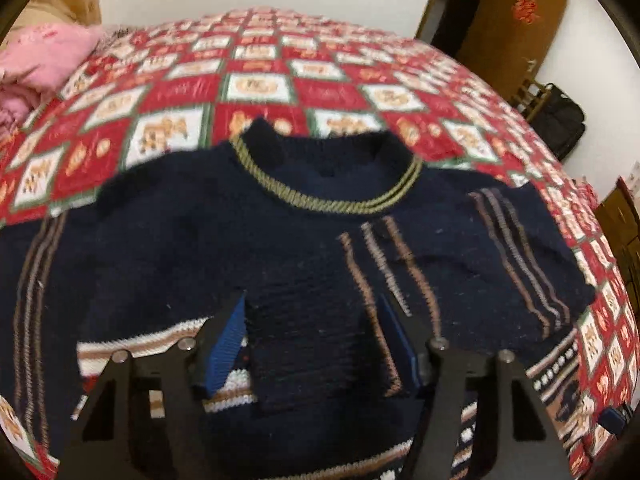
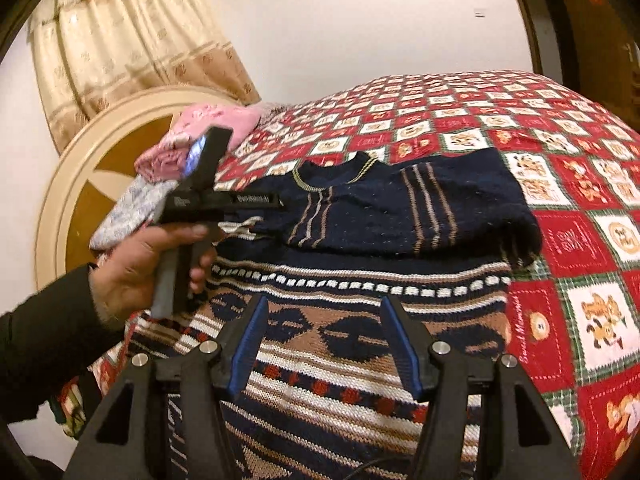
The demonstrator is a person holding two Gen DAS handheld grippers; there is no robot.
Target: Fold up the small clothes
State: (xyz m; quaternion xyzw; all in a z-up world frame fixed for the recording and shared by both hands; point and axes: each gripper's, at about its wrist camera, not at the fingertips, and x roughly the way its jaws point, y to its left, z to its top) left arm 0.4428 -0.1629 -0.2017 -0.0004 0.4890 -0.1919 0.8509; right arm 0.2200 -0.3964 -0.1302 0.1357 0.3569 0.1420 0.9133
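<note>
A navy knitted sweater with tan stripes and an olive collar lies flat on the bed, its patterned lower body nearest me. One striped sleeve is folded over the chest. Its cuff sits between the blue pads of my left gripper, which press on its two edges. In the right wrist view a hand holds that left gripper over the sweater's left side. My right gripper hovers open above the patterned body with nothing between its fingers.
The bed carries a red and white patchwork quilt. Pink and pale folded clothes are piled by the round headboard, under a cream curtain. A wooden door and a black bag stand beyond the bed's far right.
</note>
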